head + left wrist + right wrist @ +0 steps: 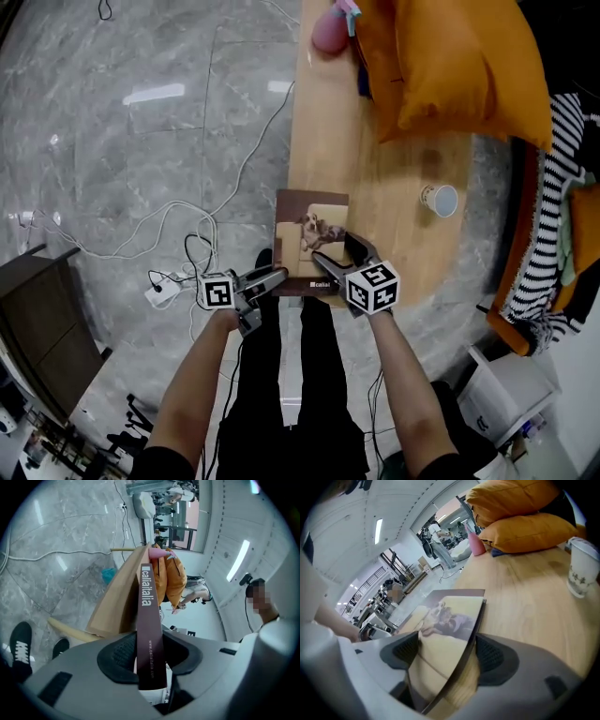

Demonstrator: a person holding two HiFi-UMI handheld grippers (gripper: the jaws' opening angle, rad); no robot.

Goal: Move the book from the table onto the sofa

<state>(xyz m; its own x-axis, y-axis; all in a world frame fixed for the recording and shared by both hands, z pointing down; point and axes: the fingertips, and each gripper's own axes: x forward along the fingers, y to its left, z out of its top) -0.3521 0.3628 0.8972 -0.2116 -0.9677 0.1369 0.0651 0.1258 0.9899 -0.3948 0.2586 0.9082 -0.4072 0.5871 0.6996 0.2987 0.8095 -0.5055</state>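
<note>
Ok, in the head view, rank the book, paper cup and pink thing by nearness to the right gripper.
1. book, held in the right gripper.
2. paper cup, off to its right.
3. pink thing, far end of the table.

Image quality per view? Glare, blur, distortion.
Head view: fisheye curves the marble floor seams; bright light-glare patches on it. Left gripper view: black vignette corners, book spine sharp. Right gripper view: nearest part of the book soft, cup warped at the frame edge.

Looks like lab/studio w/ mock living-room corner: grey marble floor (112,141), loose cables (173,208) + power strip (161,289), strip lights (239,559), orange cushions (459,66) on wood surface (403,178).
</note>
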